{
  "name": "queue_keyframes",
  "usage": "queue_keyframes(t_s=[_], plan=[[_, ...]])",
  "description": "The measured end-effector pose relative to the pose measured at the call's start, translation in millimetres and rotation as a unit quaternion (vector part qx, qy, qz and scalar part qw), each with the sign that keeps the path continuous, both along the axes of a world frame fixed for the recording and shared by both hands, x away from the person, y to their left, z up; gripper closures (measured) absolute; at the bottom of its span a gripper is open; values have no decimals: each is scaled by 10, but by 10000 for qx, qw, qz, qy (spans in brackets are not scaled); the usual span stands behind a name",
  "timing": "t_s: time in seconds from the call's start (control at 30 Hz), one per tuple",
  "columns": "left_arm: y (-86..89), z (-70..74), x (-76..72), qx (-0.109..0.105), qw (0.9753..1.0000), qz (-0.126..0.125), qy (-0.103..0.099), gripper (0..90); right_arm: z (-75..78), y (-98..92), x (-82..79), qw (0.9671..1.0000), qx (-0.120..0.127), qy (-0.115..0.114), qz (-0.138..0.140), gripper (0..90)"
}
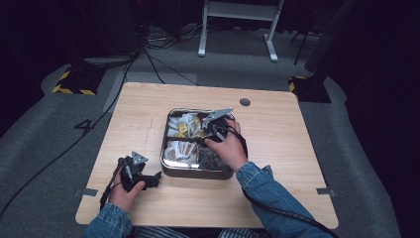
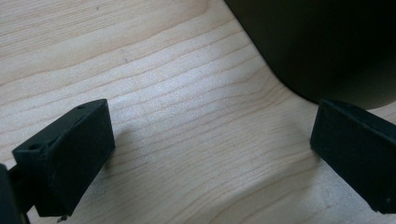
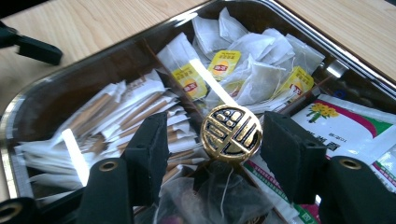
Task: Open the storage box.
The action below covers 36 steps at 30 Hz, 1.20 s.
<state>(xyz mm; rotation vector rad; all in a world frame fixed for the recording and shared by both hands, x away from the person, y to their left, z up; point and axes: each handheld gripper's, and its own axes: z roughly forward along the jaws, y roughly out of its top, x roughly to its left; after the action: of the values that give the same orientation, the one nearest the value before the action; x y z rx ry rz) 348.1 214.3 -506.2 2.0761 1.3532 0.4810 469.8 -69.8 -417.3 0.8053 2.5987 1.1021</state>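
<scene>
A shiny metal tray (image 1: 195, 173) with four compartments sits mid-table. At its centre stands a round gold knob (image 3: 231, 133) with a cut-out emblem. My right gripper (image 3: 215, 121) is open, one jaw on each side of the knob; the right jaw is very near it and the left jaw stands apart. From above, the right gripper (image 1: 204, 135) hangs over the tray's middle. My left gripper (image 1: 148, 177) rests low on the wood by the tray's front left corner. Its jaws are wide apart, so the left gripper (image 2: 210, 116) is open with bare table between them.
The compartments hold tea bags with yellow tags (image 3: 224, 63), paper-wrapped sticks (image 3: 107, 112), green-and-white sachets (image 3: 345, 121) and mesh bags (image 3: 219, 191). The tray's dark wall (image 2: 327, 42) rises just ahead of the left gripper. A round cable hole (image 1: 244, 102) is near the table's far edge.
</scene>
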Motion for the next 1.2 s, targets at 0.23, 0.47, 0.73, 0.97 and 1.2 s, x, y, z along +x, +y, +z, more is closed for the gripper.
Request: queue_keyframes(t_s=[0.23,0.47,0.73,0.97,1.2], plan=[[0,0,0,0,10000,1,0,0,-106,41,74,9997,-130,98,-196,480],[0,0,0,3,10000,-2,0,0,-145,44,109,9996,-116,96,-222,542],[0,0,0,-3,10000,2,-1,0,-131,73,86,9996,-211,10,-163,590],[0,0,0,-2,10000,1,-1,0,-115,65,82,9997,-167,-28,-157,591],[0,0,0,-3,10000,0,1,0,-11,54,54,9998,-35,-114,-144,592]])
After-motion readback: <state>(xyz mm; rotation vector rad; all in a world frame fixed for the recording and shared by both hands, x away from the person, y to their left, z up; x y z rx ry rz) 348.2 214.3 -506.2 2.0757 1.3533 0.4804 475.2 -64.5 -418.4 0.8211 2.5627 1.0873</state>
